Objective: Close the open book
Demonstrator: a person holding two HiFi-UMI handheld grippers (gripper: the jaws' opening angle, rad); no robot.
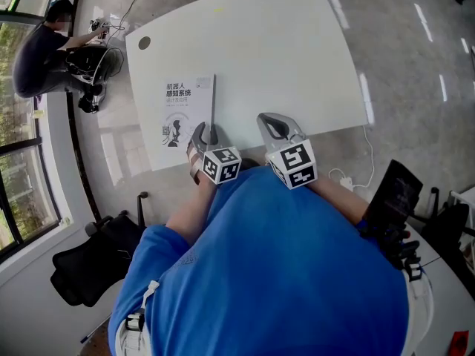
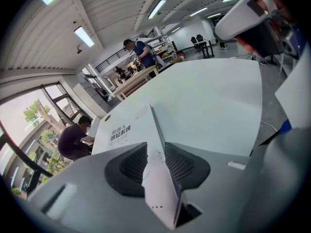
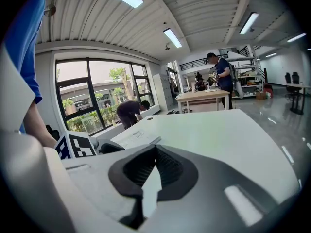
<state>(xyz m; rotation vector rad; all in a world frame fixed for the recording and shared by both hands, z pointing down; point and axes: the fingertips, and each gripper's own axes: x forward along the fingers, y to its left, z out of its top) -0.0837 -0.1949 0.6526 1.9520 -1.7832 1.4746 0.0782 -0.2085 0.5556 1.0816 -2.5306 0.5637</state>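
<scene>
Head view shows the book (image 1: pixel 184 113) lying near the left front corner of the white table (image 1: pixel 282 58), with one leaf (image 1: pixel 213 101) standing upright along its right edge. The left gripper (image 1: pixel 205 133) is clamped on that leaf's near end. The right gripper (image 1: pixel 275 125) is just to the right with its jaws together and nothing between them. A seated person (image 1: pixel 38 50) is beyond the table's far left corner. A black chair (image 1: pixel 87 264) stands beside the blue-sleeved operator.

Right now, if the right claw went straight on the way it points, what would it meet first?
Probably only bare white table: the right claw points across it, with the book off to its left. Height is unclear.
</scene>
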